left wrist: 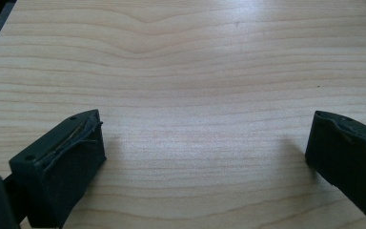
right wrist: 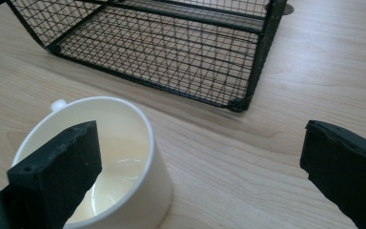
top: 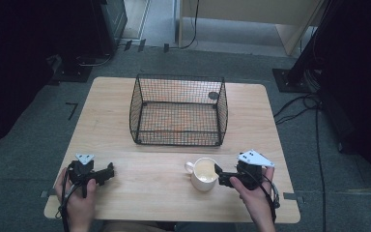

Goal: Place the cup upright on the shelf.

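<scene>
A light wooden table [top: 125, 104] is set on grey carpet [top: 29, 145] (cables [top: 294, 104] trailing at three o'clock), with dark equipment [top: 107, 21] seen at eleven o'clock.

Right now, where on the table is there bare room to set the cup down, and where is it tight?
Bare wood lies between the left tongs and the cup, and along the table left and right of the wire basket. The basket floor is free too. It is tight at the cup, where the open right tongs sit against its rim.

cream mug [top: 205, 175], upright, empty, handle pointing left, near table's front edge
</scene>
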Demonstrator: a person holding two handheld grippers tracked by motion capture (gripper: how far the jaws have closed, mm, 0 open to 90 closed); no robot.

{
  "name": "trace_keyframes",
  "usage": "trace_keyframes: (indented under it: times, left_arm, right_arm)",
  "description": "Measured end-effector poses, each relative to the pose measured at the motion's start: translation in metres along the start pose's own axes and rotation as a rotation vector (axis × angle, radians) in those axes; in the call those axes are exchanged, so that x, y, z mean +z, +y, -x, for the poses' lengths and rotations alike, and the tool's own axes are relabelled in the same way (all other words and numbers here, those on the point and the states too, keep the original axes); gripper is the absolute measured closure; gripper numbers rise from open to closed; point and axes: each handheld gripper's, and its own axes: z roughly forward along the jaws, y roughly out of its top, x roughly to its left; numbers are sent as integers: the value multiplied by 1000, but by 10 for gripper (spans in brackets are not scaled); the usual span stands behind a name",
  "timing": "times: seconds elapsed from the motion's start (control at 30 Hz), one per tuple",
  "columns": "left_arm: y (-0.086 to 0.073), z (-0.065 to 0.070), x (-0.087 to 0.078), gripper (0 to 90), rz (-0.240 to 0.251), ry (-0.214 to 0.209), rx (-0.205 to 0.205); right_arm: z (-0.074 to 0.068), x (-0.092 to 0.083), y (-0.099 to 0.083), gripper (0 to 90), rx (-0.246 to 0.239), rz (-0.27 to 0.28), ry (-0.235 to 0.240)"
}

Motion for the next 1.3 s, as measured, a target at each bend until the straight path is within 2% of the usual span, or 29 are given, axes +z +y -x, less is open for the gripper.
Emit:
trace_keyframes:
  times: [0.2,0.4,0.67,0.9,1.13,1.3]
  left_arm:
    - [0,0,0,0,0,0,0]
    - [0,0,0,0,-1,0,0]
    - [0,0,0,0,0,0,0]
    - [0,0,0,0,0,1,0]
    - [0,0,0,0,0,0,0]
    - [0,0,0,0,0,0,0]
  right_arm:
    - [-12,4,2,0,-13,-8,32]
    - [-20,9,3,0,-2,-14,81]
    - [-36,14,1,0,-23,-23,127]
    - [-48,20,-5,0,-69,-43,107]
    - [-53,28,-14,0,-68,-61,117]
    - [-55,34,-21,0,-85,-76,100]
